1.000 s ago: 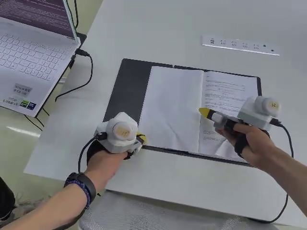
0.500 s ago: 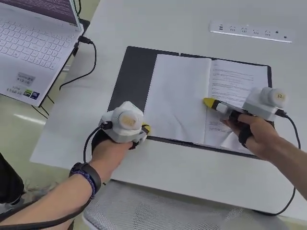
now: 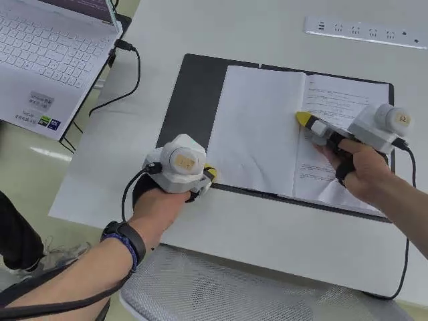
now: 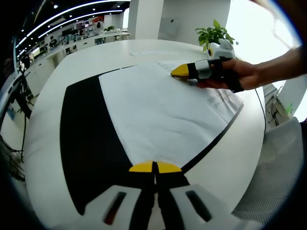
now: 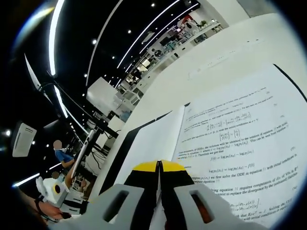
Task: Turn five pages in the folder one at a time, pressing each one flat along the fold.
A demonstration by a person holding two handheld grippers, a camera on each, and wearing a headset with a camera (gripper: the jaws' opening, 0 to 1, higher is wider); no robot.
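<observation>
A black folder (image 3: 190, 100) lies open on the white table. A blank page (image 3: 257, 127) lies turned to the left; a printed page (image 3: 334, 144) lies on the right. My right gripper (image 3: 302, 119) is shut, its yellow tips resting by the fold (image 3: 299, 144) between the two pages. In the right gripper view the tips (image 5: 158, 166) sit over the printed page (image 5: 240, 143) beside the blank page (image 5: 144, 148). My left gripper (image 3: 210, 174) is shut at the blank page's near left corner (image 4: 144, 160), over the folder (image 4: 86, 143). The right gripper (image 4: 180, 72) shows in the left gripper view too.
A white laptop (image 3: 47, 60) stands at the table's far left, with a black cable (image 3: 130, 73) running from it towards the folder. A white power strip (image 3: 364, 32) lies at the back right. A mesh chair seat (image 3: 221, 291) sits below the table's front edge.
The head camera has shifted, so the folder sits higher and further right. My right gripper has slid a little farther up along the fold. My left gripper keeps its place at the corner.
</observation>
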